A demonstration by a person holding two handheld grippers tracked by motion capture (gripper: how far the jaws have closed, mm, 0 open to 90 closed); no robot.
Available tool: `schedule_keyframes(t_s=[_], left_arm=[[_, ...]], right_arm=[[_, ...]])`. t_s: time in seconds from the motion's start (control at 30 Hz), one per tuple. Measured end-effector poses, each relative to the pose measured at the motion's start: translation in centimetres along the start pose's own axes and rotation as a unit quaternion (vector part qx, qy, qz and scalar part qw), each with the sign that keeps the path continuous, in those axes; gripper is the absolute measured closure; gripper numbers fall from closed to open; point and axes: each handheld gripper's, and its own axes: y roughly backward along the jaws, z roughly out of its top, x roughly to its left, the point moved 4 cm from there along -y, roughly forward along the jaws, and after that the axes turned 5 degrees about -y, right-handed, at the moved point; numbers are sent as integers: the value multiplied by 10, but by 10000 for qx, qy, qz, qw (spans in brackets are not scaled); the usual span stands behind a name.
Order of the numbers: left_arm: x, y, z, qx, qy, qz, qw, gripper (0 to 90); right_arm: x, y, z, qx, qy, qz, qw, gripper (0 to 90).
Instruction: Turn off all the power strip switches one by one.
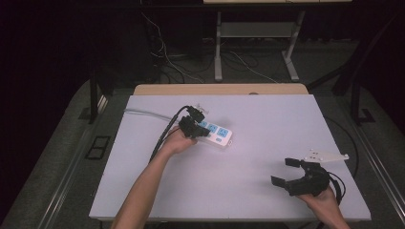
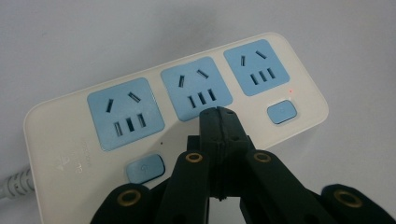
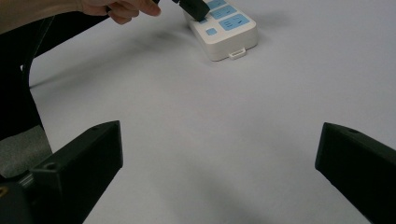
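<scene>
Dark floor and loose cables surround a pale grey table (image 1: 267,138), which takes up the middle of the high view.

On it, toward the person's left, the left gripper (image 2: 218,112) has its two black jaws pressed flat together, with nothing between them. Its closed tip hangs over a white power strip (image 2: 60,126), at the lower edge of the middle one of three blue sockets (image 2: 196,88); whether the tip touches the plastic cannot be told. To either side of the tip, along the strip's near edge, sit two small blue buttons (image 2: 145,169), one by the cord end and one by the far end, where a tiny red light (image 2: 290,91) glows. A grey cord (image 2: 14,184) leaves the strip at the end beside the first socket. In the high view the strip lies slanted in the table's middle-left part, with the left hand (image 1: 177,141) just beside it.

Well apart, near the table's front right corner, the right gripper (image 3: 219,158) has its jaws spread wide over bare table, holding nothing. From there the strip lies far off, ahead of the jaws.
</scene>
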Motion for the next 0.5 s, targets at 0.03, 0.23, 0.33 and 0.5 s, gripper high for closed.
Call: schedule_keyframes(t_s=[0.03,0.23,0.33,0.5], left_arm=[[0,0,0,-11,13,-28,10000,898],[1,1,-1,-52,14,-13,10000,898],[1,1,-1,-40,-31,38,10000,897],[2,0,-2,-196,96,10,9998,896]], right_arm=[[0,0,0,0,0,0,10000,6],[-1,1,0,-26,-29,-5,10000,6],[-1,2,0,-35,-35,-5,10000,6],[-1,2,0,-61,-46,-5,10000,6]])
